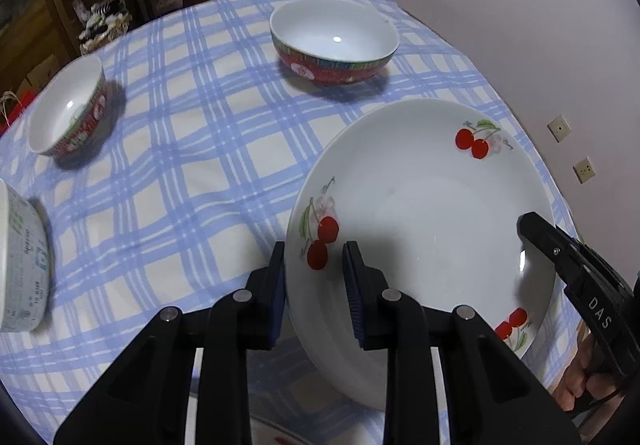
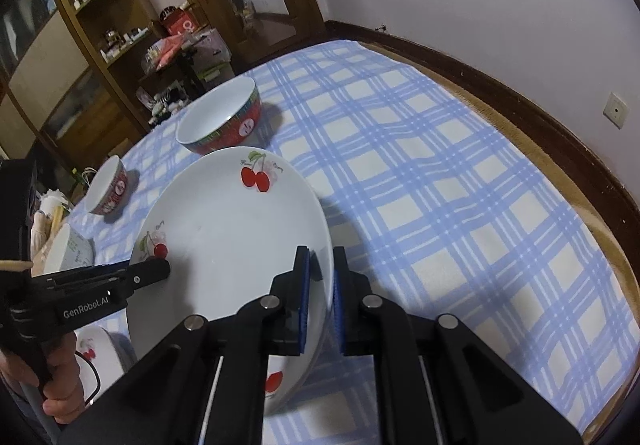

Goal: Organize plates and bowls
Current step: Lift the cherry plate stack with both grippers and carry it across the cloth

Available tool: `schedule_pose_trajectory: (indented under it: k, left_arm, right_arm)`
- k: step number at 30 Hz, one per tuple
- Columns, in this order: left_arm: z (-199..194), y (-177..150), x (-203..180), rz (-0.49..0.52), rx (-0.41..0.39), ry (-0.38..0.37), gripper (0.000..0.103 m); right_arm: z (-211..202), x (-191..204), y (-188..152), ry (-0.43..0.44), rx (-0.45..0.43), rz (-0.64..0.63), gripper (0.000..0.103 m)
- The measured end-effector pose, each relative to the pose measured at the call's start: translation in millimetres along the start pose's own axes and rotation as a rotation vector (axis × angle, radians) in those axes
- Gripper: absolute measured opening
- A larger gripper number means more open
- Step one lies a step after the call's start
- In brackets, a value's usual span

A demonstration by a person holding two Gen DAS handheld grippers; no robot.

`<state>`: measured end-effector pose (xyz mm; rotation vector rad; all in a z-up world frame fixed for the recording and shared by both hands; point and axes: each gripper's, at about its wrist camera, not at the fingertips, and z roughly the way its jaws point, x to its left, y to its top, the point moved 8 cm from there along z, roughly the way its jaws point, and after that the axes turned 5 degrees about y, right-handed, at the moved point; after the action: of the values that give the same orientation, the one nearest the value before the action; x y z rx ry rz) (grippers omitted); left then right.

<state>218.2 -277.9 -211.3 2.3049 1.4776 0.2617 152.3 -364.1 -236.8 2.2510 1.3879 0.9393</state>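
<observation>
I am clamping the left gripper on the near-left rim of the cherry plate and the right gripper on its right rim, holding it tilted above the checked tablecloth. A second cherry plate is lying just beneath. Judging by that, stacking is only beginning: the large red bowl, small red bowl and white bowl are sitting apart, far and left.

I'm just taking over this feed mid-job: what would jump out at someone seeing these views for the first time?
The big white cherry plate, gripped at opposite rims by the left gripper and right gripper, fills the foreground over the blue checked tablecloth. Behind it sit a large red-banded bowl and, farther left, a smaller one.
</observation>
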Motion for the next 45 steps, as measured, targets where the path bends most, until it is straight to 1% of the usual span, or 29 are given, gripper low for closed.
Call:
schedule_pose_trajectory:
  k: [6,14,18,21,25,34,40,45]
  left_arm:
    - [-24,2,8,-0.033,-0.029,-0.02,0.026]
    - [-57,-11,20,-0.055,-0.057,-0.004,0.026]
    - [-83,-19,32,-0.064,-0.084,0.005,0.026]
    - [-110,-22,42,-0.07,-0.123,0.026,0.026]
    - [-138,-27,57,-0.083,-0.152,0.048,0.026]
    - [-170,-67,90,-0.144,-0.159,0.072,0.026]
    - [-181,-97,111,-0.186,-0.167,0.093,0.026]
    - [-186,-115,125,-0.214,-0.172,0.11,0.026]
  right_arm:
    - [-11,9,-1,0.021,-0.017,0.005,0.012]
    - [-37,34,-2,0.037,-0.068,-0.003,0.011]
    - [-53,52,-2,0.063,-0.095,-0.009,0.011]
    - [-63,69,-4,0.081,-0.108,-0.028,0.011]
    - [-78,93,-7,0.121,-0.13,-0.037,0.011]
    - [-105,141,-24,0.17,-0.156,-0.104,0.011]
    - [-113,166,-42,0.191,-0.15,-0.151,0.011]
    - [-113,180,-57,0.197,-0.139,-0.183,0.011]
